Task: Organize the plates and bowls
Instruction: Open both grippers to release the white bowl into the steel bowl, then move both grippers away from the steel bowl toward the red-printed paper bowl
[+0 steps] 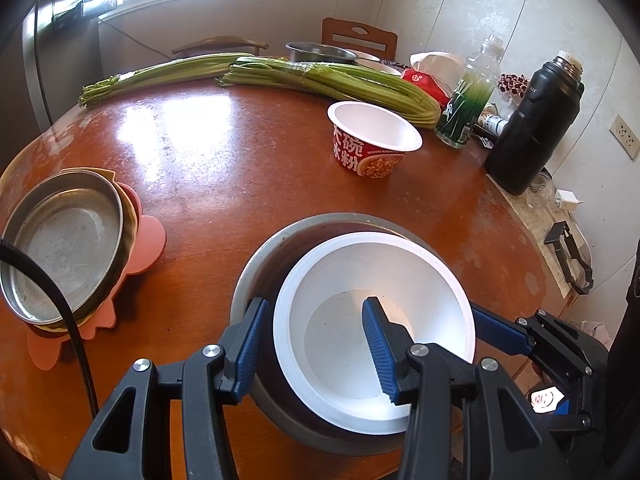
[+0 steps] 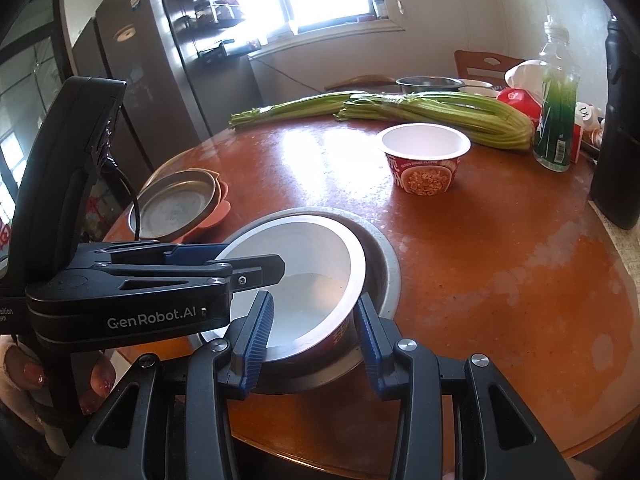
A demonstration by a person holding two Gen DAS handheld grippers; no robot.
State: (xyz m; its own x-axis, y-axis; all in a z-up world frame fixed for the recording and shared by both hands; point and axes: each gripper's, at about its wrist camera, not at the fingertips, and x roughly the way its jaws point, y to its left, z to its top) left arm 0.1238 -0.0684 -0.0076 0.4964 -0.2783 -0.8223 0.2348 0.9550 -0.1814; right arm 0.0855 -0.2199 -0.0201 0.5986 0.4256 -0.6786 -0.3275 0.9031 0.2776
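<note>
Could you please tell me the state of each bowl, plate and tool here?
near paper bowl, empty, tilted inside the metal basin.
far paper bowl, upright, empty.
steel plate, empty, stacked on pink plate.
left tool, shut on near paper bowl's rim.
right tool, straddling that rim; grip unclear.

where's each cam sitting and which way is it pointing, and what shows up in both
Left wrist: sits on the left gripper, looking down and forward across the table; its fingers straddle the near wall of the white paper bowl that lies inside the metal bowl. The right gripper enters from the right.

Right wrist: sits on the right gripper, aimed the same way at the same bowls; the left gripper and a hand show at left.

Shared: both bowls, the red noodle cup, the celery, the stacked plates.
</note>
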